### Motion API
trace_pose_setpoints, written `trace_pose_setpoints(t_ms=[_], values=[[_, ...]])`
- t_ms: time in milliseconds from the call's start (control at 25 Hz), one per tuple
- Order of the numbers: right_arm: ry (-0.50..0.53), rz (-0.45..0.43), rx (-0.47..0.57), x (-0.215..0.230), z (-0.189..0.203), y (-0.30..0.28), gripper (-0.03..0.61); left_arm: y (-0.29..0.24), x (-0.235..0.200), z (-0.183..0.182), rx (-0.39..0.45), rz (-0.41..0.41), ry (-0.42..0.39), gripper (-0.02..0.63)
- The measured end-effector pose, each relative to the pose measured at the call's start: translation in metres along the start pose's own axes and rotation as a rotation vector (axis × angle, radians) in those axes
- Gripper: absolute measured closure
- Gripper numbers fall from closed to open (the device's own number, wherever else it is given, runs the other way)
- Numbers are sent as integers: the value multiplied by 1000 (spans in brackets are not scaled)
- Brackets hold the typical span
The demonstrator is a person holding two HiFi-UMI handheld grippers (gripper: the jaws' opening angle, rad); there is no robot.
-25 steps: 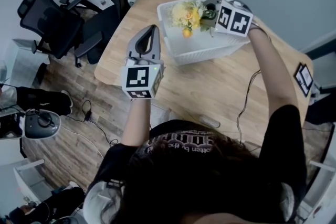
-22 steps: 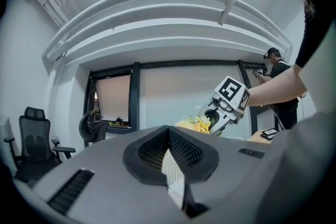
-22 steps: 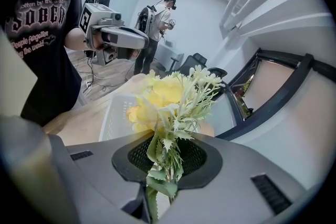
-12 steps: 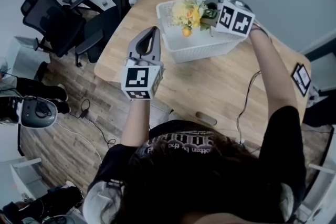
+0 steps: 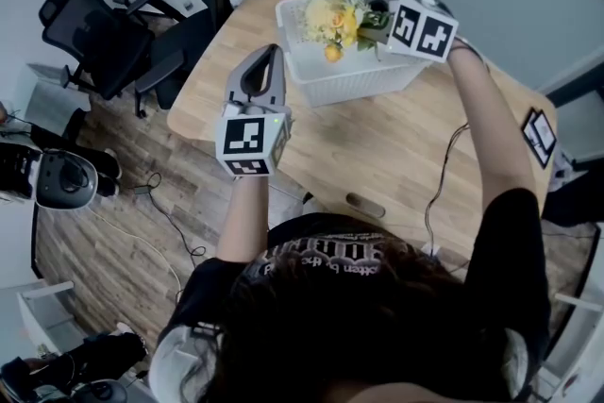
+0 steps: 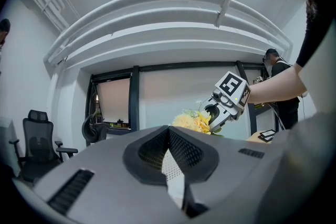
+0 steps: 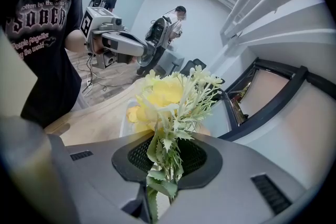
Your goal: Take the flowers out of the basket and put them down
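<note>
A bunch of yellow flowers (image 5: 330, 17) with green leaves hangs over the white basket (image 5: 354, 80) at the far end of the wooden table (image 5: 396, 146). My right gripper (image 5: 363, 22) is shut on the green stems, which run down between its jaws in the right gripper view, under the flowers (image 7: 163, 97). My left gripper (image 5: 274, 54) is held level over the table's left part, near the basket's left side, shut with nothing in it. The left gripper view looks past the left gripper (image 6: 169, 136) to the flowers (image 6: 191, 122) and the right gripper (image 6: 218, 113).
Black office chairs (image 5: 94, 33) stand on the wood floor left of the table. A black card (image 5: 540, 135) lies at the table's right edge and a cable (image 5: 444, 175) runs across it. People (image 7: 168, 29) stand in the background.
The right gripper has lifted the flowers a little higher above the basket. The left gripper has drifted slightly and is still shut.
</note>
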State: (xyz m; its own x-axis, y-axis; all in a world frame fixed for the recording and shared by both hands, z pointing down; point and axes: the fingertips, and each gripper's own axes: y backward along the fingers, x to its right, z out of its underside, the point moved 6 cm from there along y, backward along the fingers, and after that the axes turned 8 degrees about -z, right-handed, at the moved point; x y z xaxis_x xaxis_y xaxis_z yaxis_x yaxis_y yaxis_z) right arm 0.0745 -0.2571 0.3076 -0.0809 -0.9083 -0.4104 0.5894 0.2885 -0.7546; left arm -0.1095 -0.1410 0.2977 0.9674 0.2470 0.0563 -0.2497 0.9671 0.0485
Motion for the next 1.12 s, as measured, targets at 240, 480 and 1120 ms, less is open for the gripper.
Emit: trace_pose_setpoints(t_ms=[240,480,1120], values=[[11,-3,6,-15,-1,13,474,13,12,-2,7,-14,0,612],[29,-9,17,-41,-5,19,472,25,20,-2,28,-21,7,612],[18,-51,18,-120,5,18,472,54,44,-3,41,-11,-3,612]])
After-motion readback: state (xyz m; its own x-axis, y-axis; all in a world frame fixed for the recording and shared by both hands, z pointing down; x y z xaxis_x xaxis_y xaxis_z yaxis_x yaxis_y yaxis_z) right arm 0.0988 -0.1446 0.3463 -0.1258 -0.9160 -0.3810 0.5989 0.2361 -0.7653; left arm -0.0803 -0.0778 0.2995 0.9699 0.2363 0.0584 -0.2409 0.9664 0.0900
